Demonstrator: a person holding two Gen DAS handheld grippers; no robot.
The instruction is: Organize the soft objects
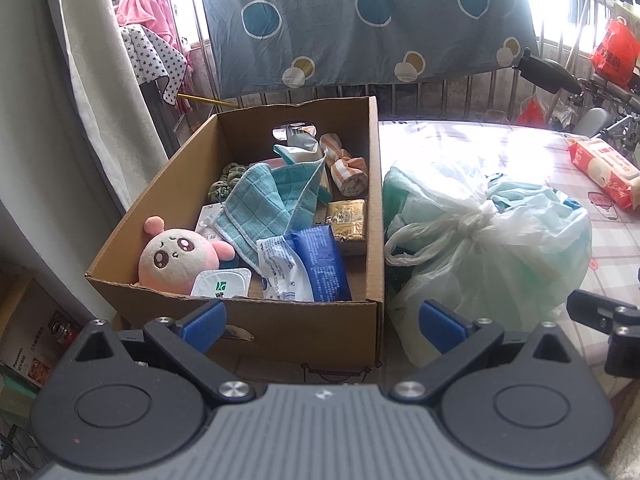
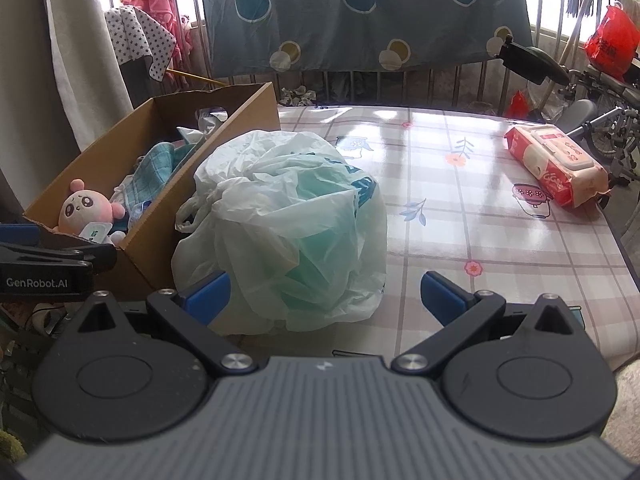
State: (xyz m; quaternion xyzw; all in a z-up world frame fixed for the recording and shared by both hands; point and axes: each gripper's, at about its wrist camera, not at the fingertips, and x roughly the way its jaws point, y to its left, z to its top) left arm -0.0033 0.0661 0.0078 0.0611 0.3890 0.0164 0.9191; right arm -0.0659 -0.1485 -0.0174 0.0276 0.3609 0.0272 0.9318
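Left wrist view was filled by a cardboard box (image 1: 256, 328) already stocked with soft things: a pink plush toy (image 1: 176, 260), a teal cloth (image 1: 264, 204) and a rolled striped towel (image 1: 346, 168). A knotted plastic bag (image 1: 488, 240) was seen on the table (image 2: 500, 240), touching the box's right wall. A wet-wipes pack (image 2: 556, 164) lay well apart, near the far right edge. The step was judged to be a pause between items, with the bag or the pack likely due next; a wide, gentle grasp at the bag's knot would be called for. The left gripper (image 1: 322, 320) was held wide open before the box, nothing gripped. The right gripper (image 2: 324, 294) was likewise spread wide, just short of the bag, nothing held.
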